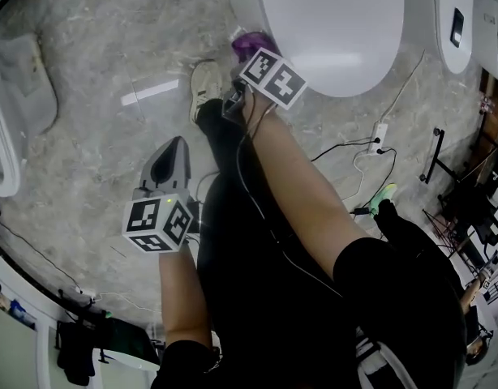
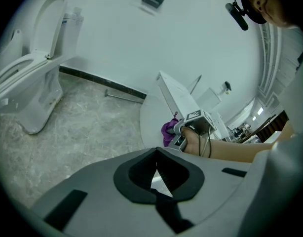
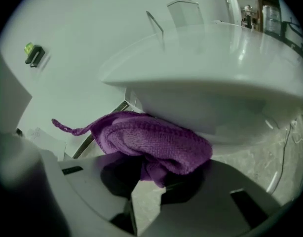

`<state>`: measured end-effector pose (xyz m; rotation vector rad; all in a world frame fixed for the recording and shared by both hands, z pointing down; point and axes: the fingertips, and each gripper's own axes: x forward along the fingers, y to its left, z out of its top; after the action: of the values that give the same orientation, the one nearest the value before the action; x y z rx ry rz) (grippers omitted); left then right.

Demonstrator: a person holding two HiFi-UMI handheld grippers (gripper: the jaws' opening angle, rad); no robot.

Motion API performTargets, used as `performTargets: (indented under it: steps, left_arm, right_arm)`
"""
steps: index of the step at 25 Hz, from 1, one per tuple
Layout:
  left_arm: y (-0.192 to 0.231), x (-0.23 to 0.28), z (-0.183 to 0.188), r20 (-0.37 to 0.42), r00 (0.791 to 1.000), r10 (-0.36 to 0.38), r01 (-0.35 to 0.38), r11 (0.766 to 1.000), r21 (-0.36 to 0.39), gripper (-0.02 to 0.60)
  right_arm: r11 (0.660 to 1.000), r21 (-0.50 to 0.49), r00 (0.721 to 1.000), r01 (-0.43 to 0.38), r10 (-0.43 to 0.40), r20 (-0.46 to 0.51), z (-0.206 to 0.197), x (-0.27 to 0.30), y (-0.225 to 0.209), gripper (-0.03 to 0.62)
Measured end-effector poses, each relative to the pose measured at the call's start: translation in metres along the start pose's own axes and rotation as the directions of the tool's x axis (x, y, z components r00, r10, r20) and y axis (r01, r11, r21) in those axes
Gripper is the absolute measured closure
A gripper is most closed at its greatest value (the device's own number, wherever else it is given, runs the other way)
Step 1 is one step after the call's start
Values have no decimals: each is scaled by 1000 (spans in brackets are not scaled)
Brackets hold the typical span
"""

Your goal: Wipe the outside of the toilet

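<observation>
While our right claw (image 3: 146, 181) pinches the purple knitted cloth (image 3: 151, 142) against the white ceramic toilet (image 3: 215, 102), we should press evenly; left claw (image 2: 159, 181) sits closed, empty.

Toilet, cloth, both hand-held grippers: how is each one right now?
toilet: lid down.
cloth: bunched up, pressed against the toilet bowl under the rim.
right hand-held gripper: shut on the cloth.
left hand-held gripper: shut, empty, held over the floor.
other toilet: lid up.
</observation>
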<state>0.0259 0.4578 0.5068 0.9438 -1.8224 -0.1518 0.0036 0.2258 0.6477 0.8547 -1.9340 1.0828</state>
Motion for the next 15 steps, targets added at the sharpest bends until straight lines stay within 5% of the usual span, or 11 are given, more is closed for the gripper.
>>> performTargets:
  steps: [15]
  left_arm:
    - [35, 61, 126, -87, 994, -69, 76, 995, 71, 575]
  right_arm:
    - [980, 199, 998, 21, -31, 48, 42, 51, 55, 508]
